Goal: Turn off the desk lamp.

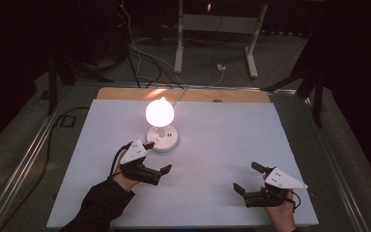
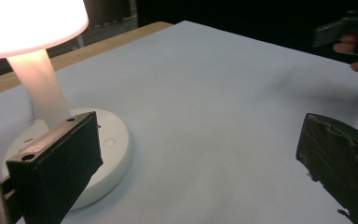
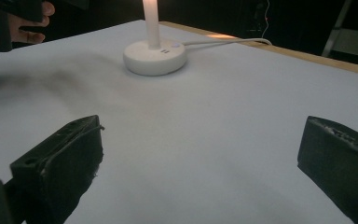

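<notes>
While the right gripper [image 1: 250,180] waits with jaws spread and empty near the table's [image 1: 222,145] front edge, well away from the work, the left gripper [image 1: 157,157] is also released, one jaw just beside the lamp's base [image 2: 114,149]. The lit lamp [image 1: 160,124] stands upright just beyond it, left of centre, so the left hand is far nearer.

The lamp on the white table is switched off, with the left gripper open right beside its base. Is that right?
Not quite: the lamp is switched on. In the high view its shade glows brightly, and the left gripper view shows the lit shade and stem too. The rest holds: the left gripper is open, right beside the round base on the white table.
</notes>
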Tool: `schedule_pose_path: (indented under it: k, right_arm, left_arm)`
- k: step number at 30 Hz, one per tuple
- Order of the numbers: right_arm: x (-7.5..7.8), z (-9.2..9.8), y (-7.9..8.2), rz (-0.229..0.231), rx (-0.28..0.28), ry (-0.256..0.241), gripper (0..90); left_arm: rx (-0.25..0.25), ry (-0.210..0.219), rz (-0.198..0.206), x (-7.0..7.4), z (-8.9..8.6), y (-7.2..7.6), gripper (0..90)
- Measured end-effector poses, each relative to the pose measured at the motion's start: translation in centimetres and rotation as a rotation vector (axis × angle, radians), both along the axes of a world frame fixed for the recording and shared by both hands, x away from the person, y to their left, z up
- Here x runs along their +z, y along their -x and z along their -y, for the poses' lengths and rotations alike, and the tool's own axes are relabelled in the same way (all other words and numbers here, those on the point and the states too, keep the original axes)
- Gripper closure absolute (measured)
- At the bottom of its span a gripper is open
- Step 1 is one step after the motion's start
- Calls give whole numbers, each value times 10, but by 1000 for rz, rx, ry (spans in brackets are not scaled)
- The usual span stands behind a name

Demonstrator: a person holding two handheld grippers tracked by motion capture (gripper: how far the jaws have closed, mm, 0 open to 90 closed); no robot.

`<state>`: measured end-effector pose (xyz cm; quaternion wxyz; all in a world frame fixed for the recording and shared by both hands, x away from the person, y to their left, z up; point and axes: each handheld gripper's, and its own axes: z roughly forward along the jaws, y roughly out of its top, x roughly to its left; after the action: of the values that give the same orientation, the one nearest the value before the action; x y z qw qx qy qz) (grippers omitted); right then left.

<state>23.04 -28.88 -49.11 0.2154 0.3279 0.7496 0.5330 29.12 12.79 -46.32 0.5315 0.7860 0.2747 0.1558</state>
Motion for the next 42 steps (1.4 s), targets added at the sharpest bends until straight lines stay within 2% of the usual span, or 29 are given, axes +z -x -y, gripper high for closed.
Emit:
schedule_pose_path:
  k: [3, 5, 8, 10, 11, 12, 14, 17, 22, 26, 27, 29, 31, 32, 35, 40, 42]
  right_arm:
    - [0, 0, 0, 0, 1, 2, 0]
    - [0, 0, 0, 0, 1, 0, 0]
    - [0, 0, 0, -3, 0, -1, 0]
    - [0, 1, 0, -2, 0, -1, 0]
    - [0, 1, 0, -2, 0, -4, 0]
    - [0, 1, 0, -3, 0, -6, 0]
    - [0, 1, 0, -5, 0, -4, 0]
    - [0, 1, 0, -3, 1, -6, 0]
    - [0, 2, 0, -7, 2, -10, 0]
    - [0, 2, -1, -9, 4, -14, 0]
    - [0, 2, 0, -8, 4, -12, 0]
    - [0, 1, 0, -9, 6, -14, 0]
    - [0, 1, 0, -8, 7, -10, 0]
    - [0, 1, 0, -7, 8, -8, 0]
    - [0, 1, 0, -8, 7, -11, 0]
    - [0, 2, 0, -7, 9, -12, 0]
    - [0, 1, 0, -7, 10, -9, 0]
  left_arm:
    - [17, -2, -7, -1, 4, -3, 6]
    - [41, -27, -12, -3, 10, -6, 6]
    - [44, -19, -26, -4, 13, -8, 6]
    - [59, -36, -25, -5, 16, -10, 6]
    - [59, -34, -37, -6, 18, -11, 6]
    - [90, -36, -48, -6, 20, -13, 6]
    - [96, -32, -57, -6, 21, -15, 13]
    - [103, -69, -52, -8, 26, -19, 13]
    - [118, -97, -68, -12, 33, -27, 27]
    - [141, -117, -88, -15, 37, -33, 105]
    - [156, -122, -89, -16, 38, -34, 147]
    - [167, -114, -99, -17, 38, -38, 181]
    - [191, -112, -94, -17, 38, -39, 285]
    - [218, -125, -82, -18, 38, -40, 317]
    - [257, -140, -81, -19, 38, -44, 419]
    - [285, -161, -88, -21, 37, -50, 564]
    - [300, -180, -74, -22, 37, -52, 614]
